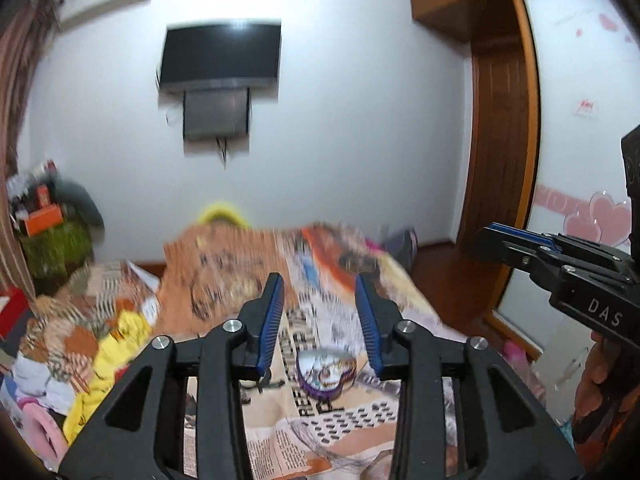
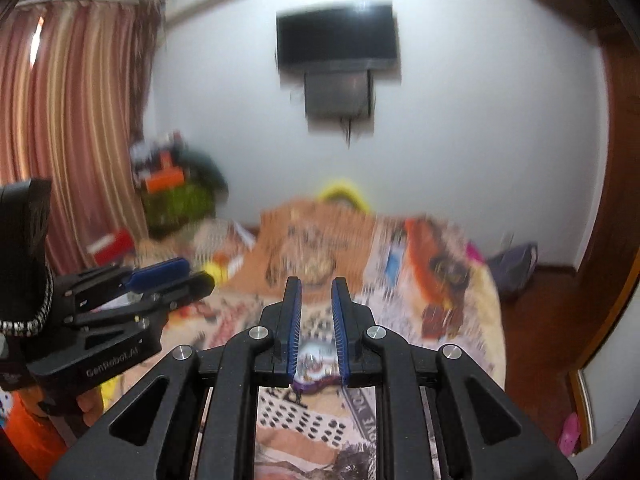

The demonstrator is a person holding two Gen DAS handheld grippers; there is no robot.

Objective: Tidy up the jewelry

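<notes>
- Left hand-held gripper, black with blue ribbed pads, raised above the bed, jaws parted a moderate way, nothing between them.
- Right hand-held gripper, same make, jaws narrowed to a slim gap, pads gripping nothing.
- Heart-shaped purple tin box with a pale picture lid, lying on the bed below and beyond both sets of fingertips, touched by neither.
- Same box seen low through the narrow gap in the right wrist view, partly hidden by the pads.
- Bed spread with a patterned cover in orange, cream and black print.
- Heap of yellow and patterned clothes on the bed's left side.
- Black wall-mounted television on the white wall beyond, a grey box beneath it.
- Striped pink curtain at left, wooden wardrobe frame at right.
- Far half of the room blurred.
</notes>
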